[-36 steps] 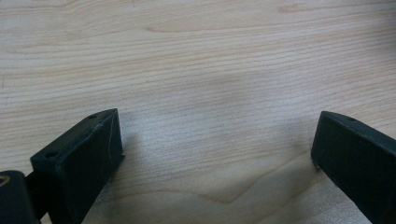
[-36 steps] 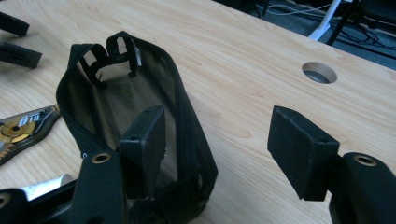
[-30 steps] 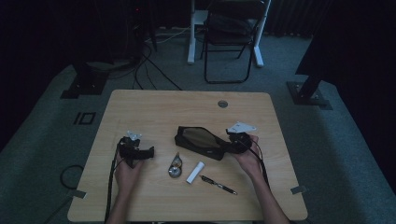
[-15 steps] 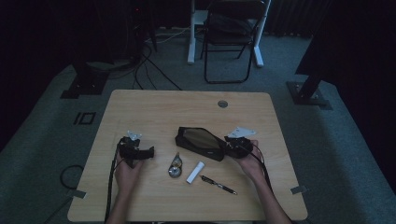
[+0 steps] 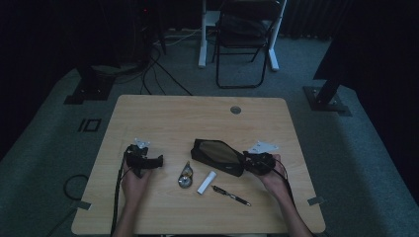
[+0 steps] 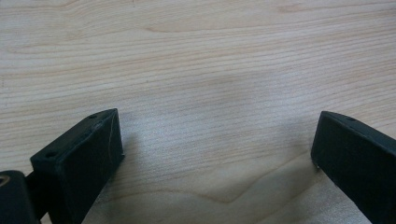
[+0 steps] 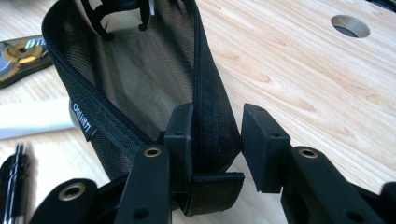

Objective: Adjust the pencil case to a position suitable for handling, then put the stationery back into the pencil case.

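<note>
A black mesh pouch (image 5: 217, 155) lies unzipped at the table's middle, its mouth gaping (image 7: 140, 93). My right gripper (image 5: 251, 163) is at its right end. One jaw sits inside the mouth and the other outside, with the side wall and zipper edge between them (image 7: 217, 140). These jaws have just been closing, and a sliver of room still shows at the outer pad, so I read them as open. My left gripper (image 5: 157, 162) rests at the table's left, open, with bare wood between its jaws (image 6: 215, 140).
In front of the pouch lie a round correction-tape dispenser (image 5: 186, 176), a white tube (image 5: 207, 182) and a black pen (image 5: 231, 195). A cable hole (image 5: 235, 109) sits near the table's far edge. A folding chair (image 5: 247, 29) stands beyond the table.
My right hand has shifted a little left and down onto the pouch's right end. The left hand has stayed where it was.
</note>
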